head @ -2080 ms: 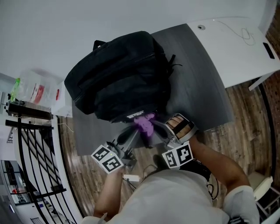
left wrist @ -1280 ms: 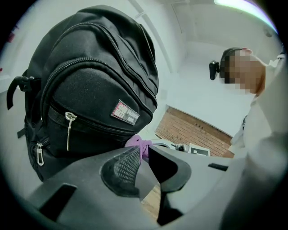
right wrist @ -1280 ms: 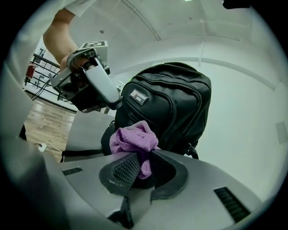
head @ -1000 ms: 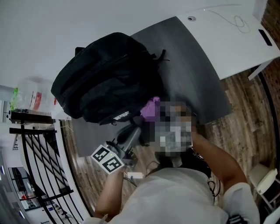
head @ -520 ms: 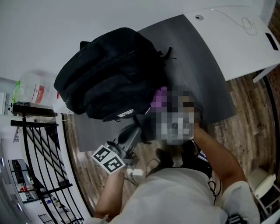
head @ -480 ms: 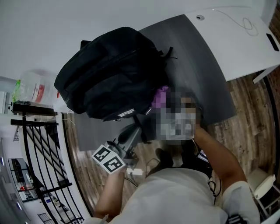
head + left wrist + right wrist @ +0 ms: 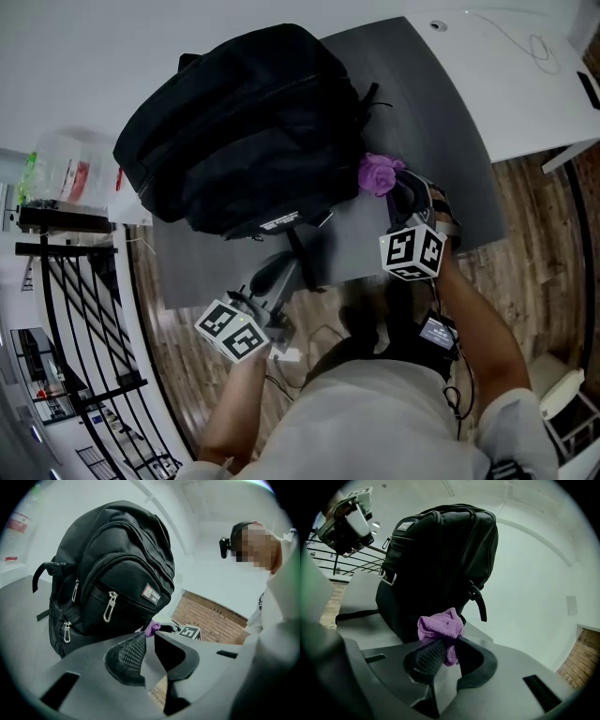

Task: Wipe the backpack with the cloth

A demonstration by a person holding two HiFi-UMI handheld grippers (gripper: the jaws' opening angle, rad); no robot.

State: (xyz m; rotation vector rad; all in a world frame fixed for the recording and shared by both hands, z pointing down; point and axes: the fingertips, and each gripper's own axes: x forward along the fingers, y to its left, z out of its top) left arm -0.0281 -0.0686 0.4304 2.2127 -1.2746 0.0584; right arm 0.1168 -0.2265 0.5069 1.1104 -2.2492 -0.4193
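**Position.** We find the backpack [image 7: 244, 122] standing on the table [image 7: 412, 94], its front pockets turned toward the person. The cloth [image 7: 379, 173] is at the pack's lower right side in the head view, just beside the fabric. We cannot confirm from any view that it presses on the pack.

**Grippers.** The right gripper [image 7: 451, 644] has its jaws clamped fully down on the cloth. One fold is pinched between the pads and the rest bunches out ahead of the tips. The left gripper [image 7: 150, 637] has its jaws drawn together with nothing between them. It hovers at the near table edge, pointed at the front of the pack and apart from it.

**Step in hand.** We judge that wiping is under way, with the cloth being brought to the side panel for a stroke there. Most of the pack's surface, including the top and the far side, appears to remain to be covered.

**Next move.** The right gripper needs to set the bunched cloth firmly against the side and draw it along the panel without loosening its pinch. The pack is soft and stands free, so a sideways push may slide or tip it. We advise bracing it with the left gripper on the opposite side. The zipper pulls [image 7: 110, 606] on the front could snag the cloth and call for a lighter pass.
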